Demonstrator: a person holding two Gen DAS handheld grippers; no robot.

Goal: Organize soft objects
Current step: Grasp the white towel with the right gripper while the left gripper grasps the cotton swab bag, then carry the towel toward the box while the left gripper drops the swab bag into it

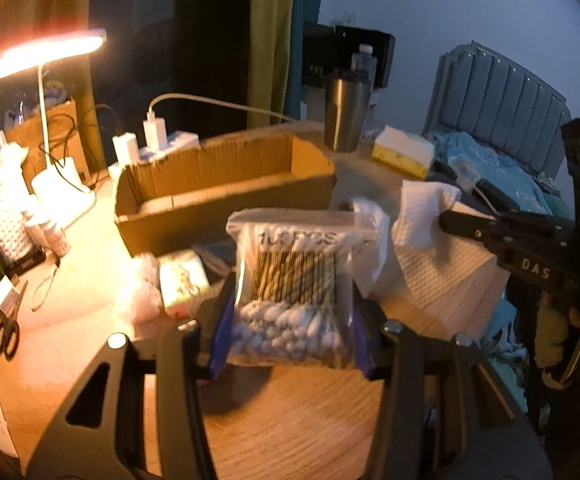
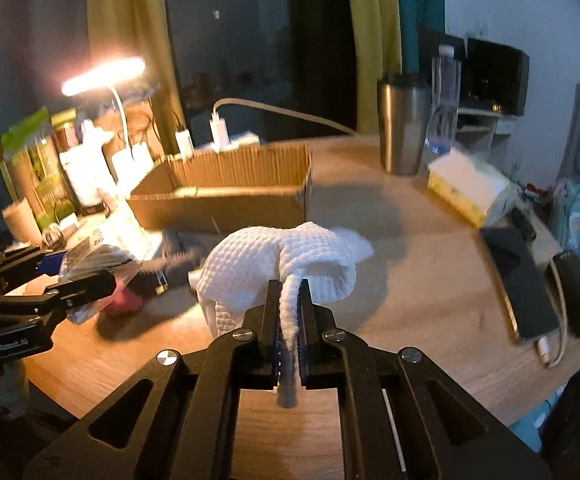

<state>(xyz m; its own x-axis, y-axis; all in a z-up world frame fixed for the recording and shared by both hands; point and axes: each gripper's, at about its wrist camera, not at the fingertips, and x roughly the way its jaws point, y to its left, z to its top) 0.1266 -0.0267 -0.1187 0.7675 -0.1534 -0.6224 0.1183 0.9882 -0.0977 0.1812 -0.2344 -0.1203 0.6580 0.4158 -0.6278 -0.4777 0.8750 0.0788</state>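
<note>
The swab bag (image 1: 294, 292) is a clear zip pouch printed "100PCS", packed with wood-stemmed cotton swabs whose white tips bunch at its bottom; it stands upright, clear of the table (image 1: 290, 420), pinched at both lower edges. The cloth (image 2: 277, 268) is white with a waffle weave, gathered into a bunched fold and hanging off the table, one twisted corner squeezed tight. Behind both, the cardboard box (image 1: 225, 184) sits open on the table.
</note>
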